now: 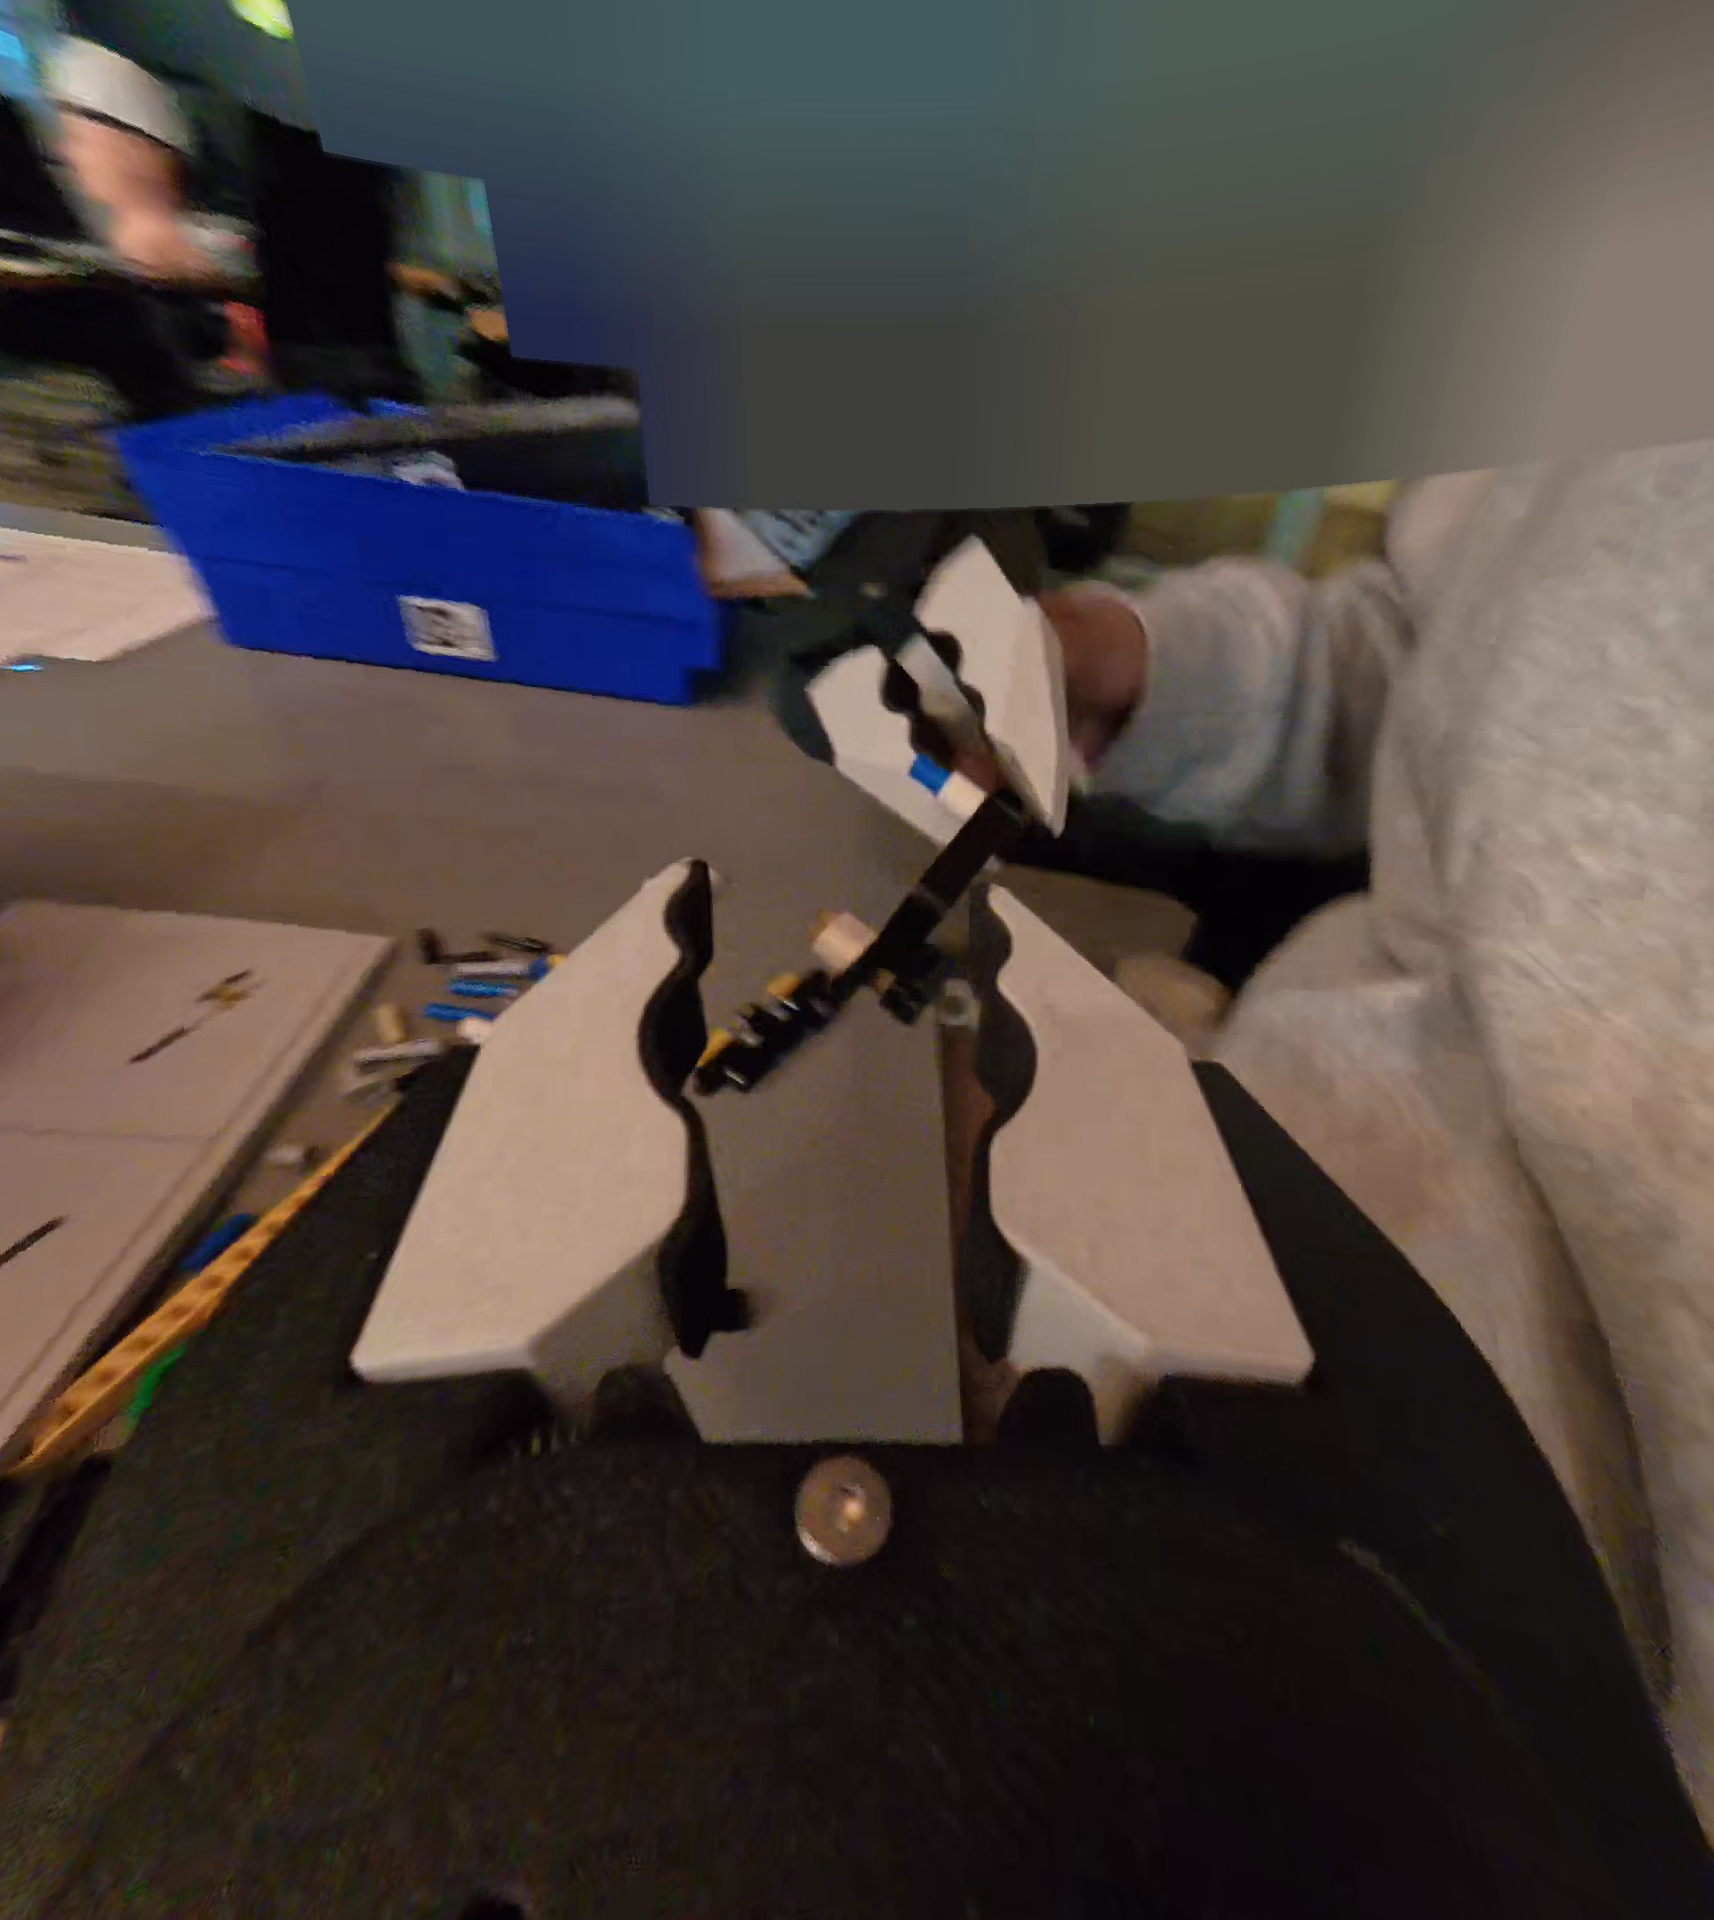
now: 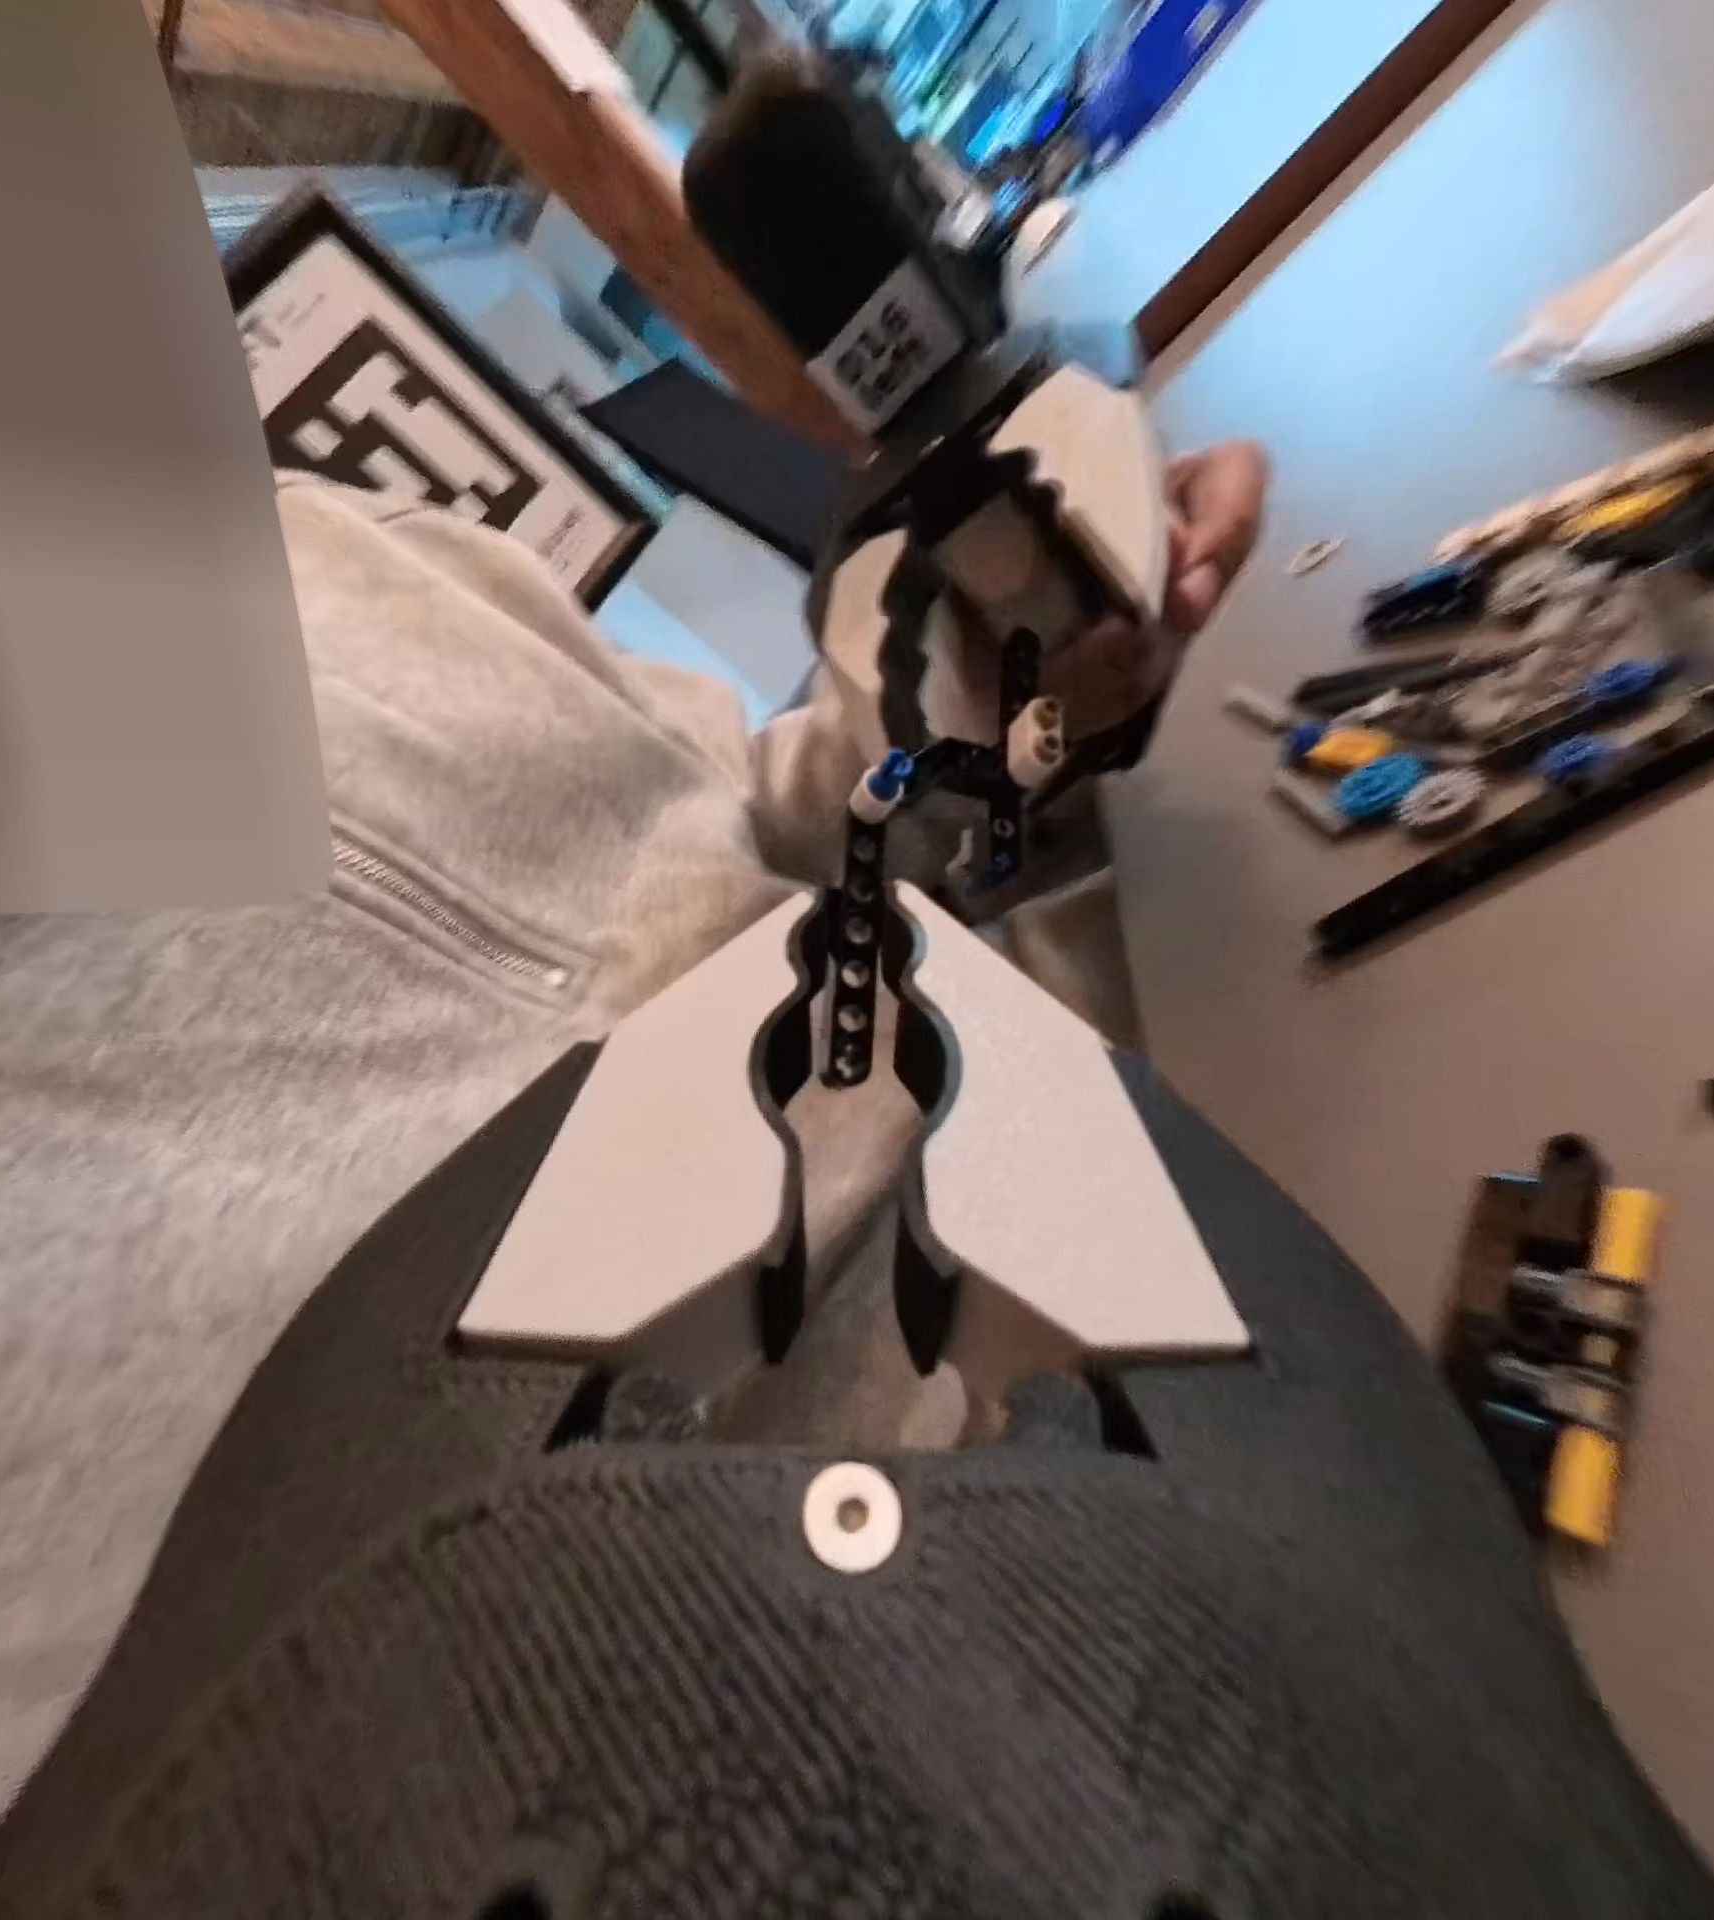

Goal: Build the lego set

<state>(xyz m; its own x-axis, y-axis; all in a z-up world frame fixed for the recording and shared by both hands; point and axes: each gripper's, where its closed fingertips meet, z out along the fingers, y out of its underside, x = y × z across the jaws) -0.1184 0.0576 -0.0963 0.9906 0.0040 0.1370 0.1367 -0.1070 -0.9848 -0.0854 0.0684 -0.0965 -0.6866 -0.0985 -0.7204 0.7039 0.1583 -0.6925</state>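
Loose parts (image 2: 1518, 727) littered a grey table (image 1: 313, 790) beside a blue bin (image 1: 437, 582). The right gripper (image 2: 858, 914) pinched a black beam (image 2: 858, 997); the left gripper (image 1: 842, 883) stood spread.

White label w/ dark printed code (image 1: 446, 627) on front wall of blue bin (image 1: 313, 540), approx 11 o'clock in left wrist view; too blurred to read. In right wrist view, white sticker (image 2: 889, 348) w/ two rows of dark chars on black body of left gripper (image 2: 998, 675), 12 o'clock; smeared by motion blur. Framed b/w marker board (image 2: 396, 416) at 10 o'clock: big black block pattern, small print lines near corners, illegible.
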